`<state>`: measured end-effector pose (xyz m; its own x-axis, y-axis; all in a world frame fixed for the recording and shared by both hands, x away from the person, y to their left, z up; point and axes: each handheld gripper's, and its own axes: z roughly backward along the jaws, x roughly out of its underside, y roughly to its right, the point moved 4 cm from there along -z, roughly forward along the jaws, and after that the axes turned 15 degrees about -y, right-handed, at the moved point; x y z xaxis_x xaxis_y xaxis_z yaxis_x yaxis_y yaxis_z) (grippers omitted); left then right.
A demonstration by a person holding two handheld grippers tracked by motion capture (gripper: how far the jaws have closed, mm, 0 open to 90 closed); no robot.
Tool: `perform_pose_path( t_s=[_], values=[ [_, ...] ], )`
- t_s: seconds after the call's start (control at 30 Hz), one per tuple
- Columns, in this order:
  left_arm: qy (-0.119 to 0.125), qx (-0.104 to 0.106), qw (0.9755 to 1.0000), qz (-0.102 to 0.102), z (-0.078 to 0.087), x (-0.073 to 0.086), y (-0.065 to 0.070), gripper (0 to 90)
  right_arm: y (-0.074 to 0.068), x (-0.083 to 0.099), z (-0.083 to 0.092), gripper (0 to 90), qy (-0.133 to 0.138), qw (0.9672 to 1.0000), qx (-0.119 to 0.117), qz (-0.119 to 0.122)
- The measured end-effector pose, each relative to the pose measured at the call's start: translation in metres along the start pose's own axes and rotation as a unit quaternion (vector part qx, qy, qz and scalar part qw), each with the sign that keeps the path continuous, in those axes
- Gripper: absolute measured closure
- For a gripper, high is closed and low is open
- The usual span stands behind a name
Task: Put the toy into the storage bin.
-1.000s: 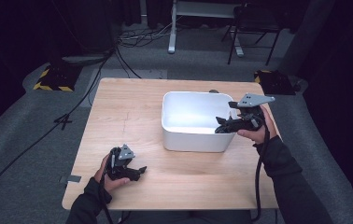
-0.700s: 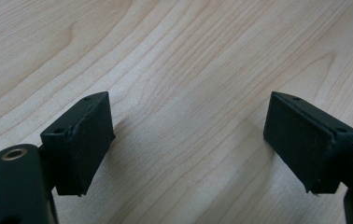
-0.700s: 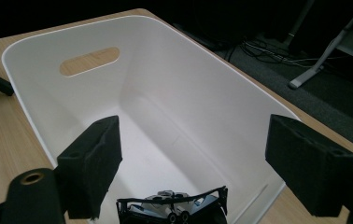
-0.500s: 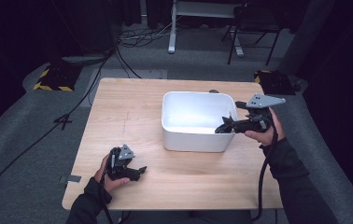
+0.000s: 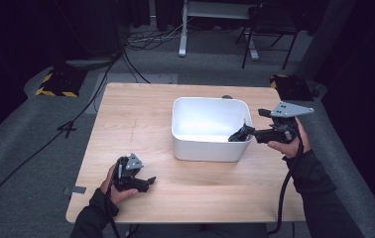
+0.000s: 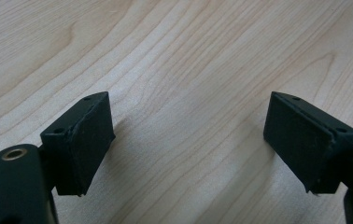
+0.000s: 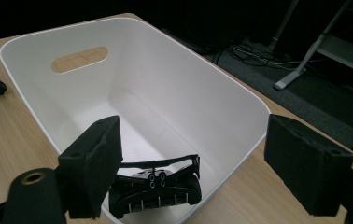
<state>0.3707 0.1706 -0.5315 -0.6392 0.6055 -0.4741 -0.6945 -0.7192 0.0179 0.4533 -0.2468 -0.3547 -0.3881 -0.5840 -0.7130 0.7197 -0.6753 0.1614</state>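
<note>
Left gripper (image 5: 148, 182) rests low, jaws wide; right gripper (image 5: 240, 134) hangs raised (jaws parted too).

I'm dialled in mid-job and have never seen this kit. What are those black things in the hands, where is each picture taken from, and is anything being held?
No robot here: a person holds a black two-jaw hand gripper in each hand. The high view looks down on the light wooden table from the person's side.

The left gripper rests low near the table's front left; its own camera looks along two black pads standing wide apart over bare wood, nothing between them.

The right gripper is at the right rim of the white rectangular plastic tub. Its own camera looks into the tub, where a small black toy-like object lies on the bottom. Its jaws stand open and hold nothing.
</note>
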Motion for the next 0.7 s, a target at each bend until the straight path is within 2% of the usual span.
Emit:
perform_pose_path(
  t_s=[0.23, 0.7],
  values=[
    [0.000, 0.001, 1.0000, 0.000, 0.000, 0.000, 0.000, 16.2, 0.004, 0.010, 0.006, 19.9, 0.001, 0.9999, 0.011, -0.003],
    [0.000, 0.001, 1.0000, 0.000, 0.000, 0.000, 0.000, 16.2, 0.007, 0.030, 0.018, 20.3, 0.006, 0.9998, 0.014, -0.016]
  ],
)
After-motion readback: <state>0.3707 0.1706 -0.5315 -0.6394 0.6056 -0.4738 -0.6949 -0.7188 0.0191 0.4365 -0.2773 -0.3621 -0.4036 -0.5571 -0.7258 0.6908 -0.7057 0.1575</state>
